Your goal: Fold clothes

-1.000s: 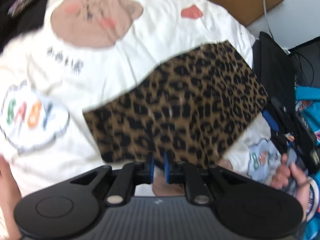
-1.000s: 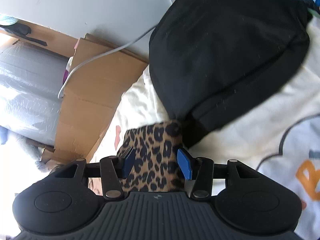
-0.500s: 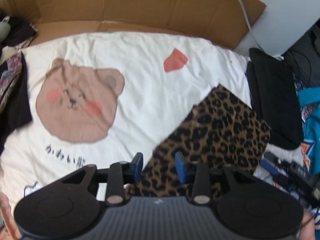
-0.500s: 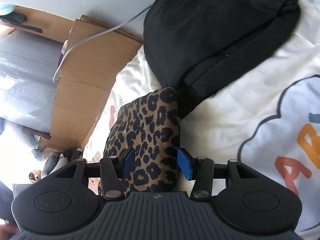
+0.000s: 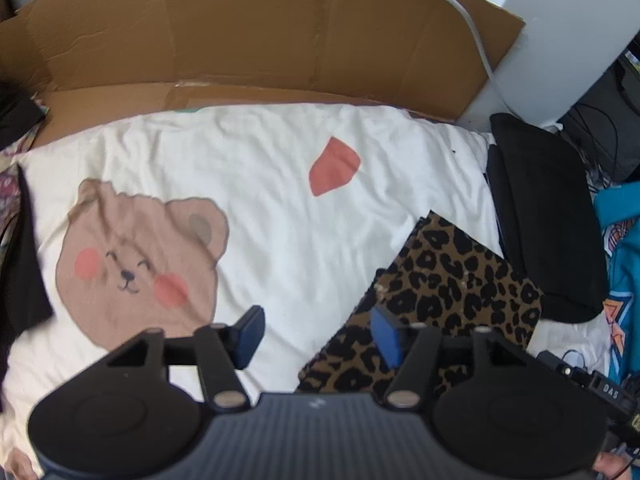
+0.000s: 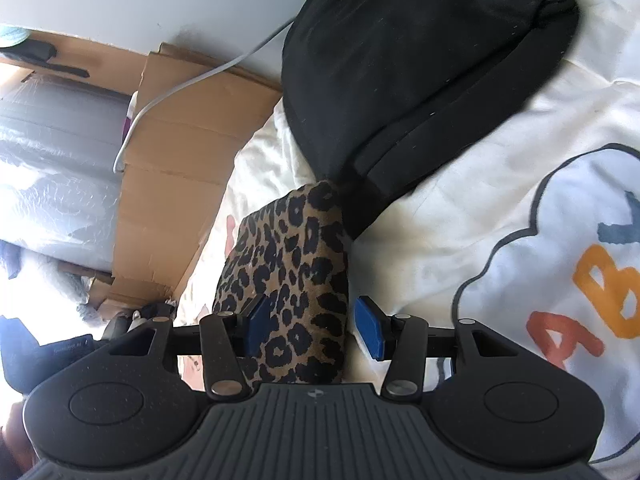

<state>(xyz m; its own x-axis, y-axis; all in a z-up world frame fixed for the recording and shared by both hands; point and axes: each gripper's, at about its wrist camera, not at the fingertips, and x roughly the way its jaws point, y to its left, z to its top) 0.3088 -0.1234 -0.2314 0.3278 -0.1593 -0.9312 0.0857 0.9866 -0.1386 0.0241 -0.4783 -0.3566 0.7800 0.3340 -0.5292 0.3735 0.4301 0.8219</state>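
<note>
Left wrist view: left tongs [image 5: 316, 334] gaped wide, empty, above white bear-print blanket [image 5: 260, 184]; folded leopard-print garment [image 5: 444, 288] lay under right finger. Right tongs [image 6: 314, 330] wide, straddling garment. Black garment [image 6: 420, 60] ahead; cardboard [image 5: 248, 28] beyond.

Blk tongs [image 5: 318, 338], blue pads [image 6: 370, 334].

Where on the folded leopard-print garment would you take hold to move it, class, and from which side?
Grip the near edge of the leopard-print garment, coming from the side facing the right gripper. Its open jaws already straddle that end, while the far end abuts the black garment.
</note>
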